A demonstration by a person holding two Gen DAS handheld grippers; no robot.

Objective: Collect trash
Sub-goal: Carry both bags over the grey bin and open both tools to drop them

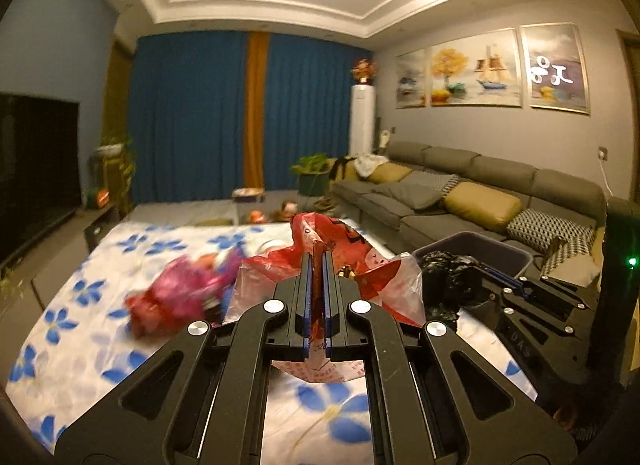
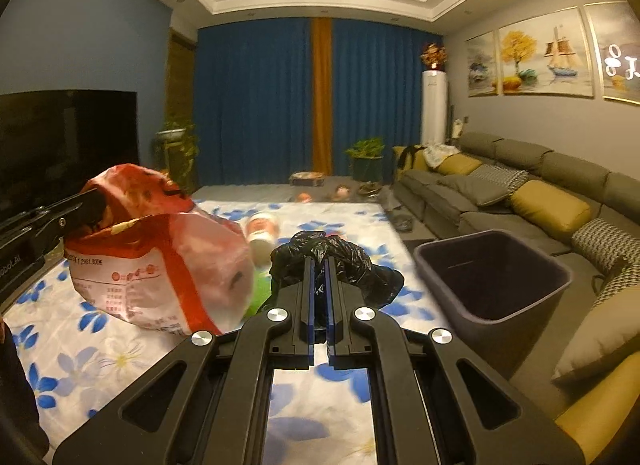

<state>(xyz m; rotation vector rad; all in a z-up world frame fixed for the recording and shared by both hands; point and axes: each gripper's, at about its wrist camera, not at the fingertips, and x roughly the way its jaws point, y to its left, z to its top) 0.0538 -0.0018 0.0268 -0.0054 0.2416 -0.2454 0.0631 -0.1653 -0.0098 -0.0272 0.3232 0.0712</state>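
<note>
My left gripper (image 1: 318, 261) is shut on a red and white plastic snack bag (image 1: 352, 261) and holds it above the flowered table. The bag also shows in the right wrist view (image 2: 160, 261), with the left gripper (image 2: 86, 203) on its top edge. My right gripper (image 2: 319, 265) is shut on a crumpled black plastic bag (image 2: 340, 261), which also shows in the left wrist view (image 1: 448, 281). A dark grey bin (image 2: 492, 277) stands open to the right of the table, also in the left wrist view (image 1: 480, 245).
A pink and red wrapper (image 1: 176, 297) lies blurred on the flowered tablecloth (image 1: 80, 305). A white and red cup (image 2: 262, 233) lies on its side, and something green (image 2: 260, 289) lies behind the red bag. A grey sofa (image 2: 520, 193) runs along the right. A TV (image 2: 60, 137) stands left.
</note>
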